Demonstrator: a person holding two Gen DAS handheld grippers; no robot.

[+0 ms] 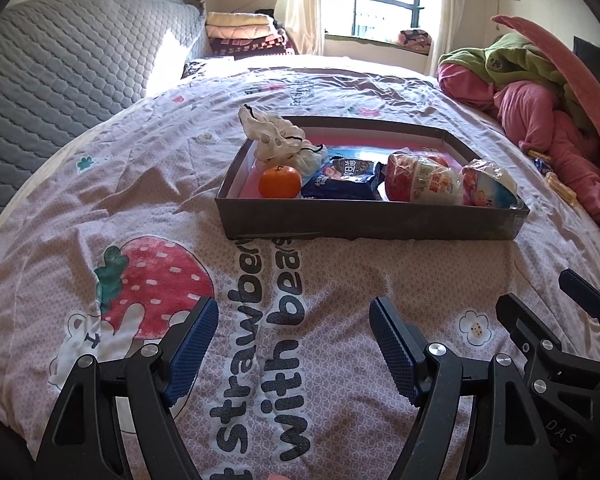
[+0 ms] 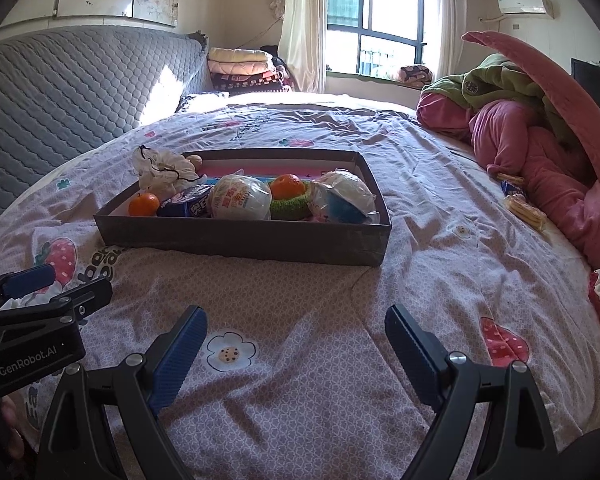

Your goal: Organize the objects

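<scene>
Both my tongs, left tongs (image 1: 292,344) and right tongs (image 2: 296,356), hang spread wide and empty over the bedspread (image 2: 300,392). At twelve o'clock sits the box (image 2: 240,240), holding snack packets (image 2: 242,197) and an orange (image 2: 144,204).

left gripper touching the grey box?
Apart. The left wrist view shows bare bedsheet between the open left gripper and the grey box.
</scene>
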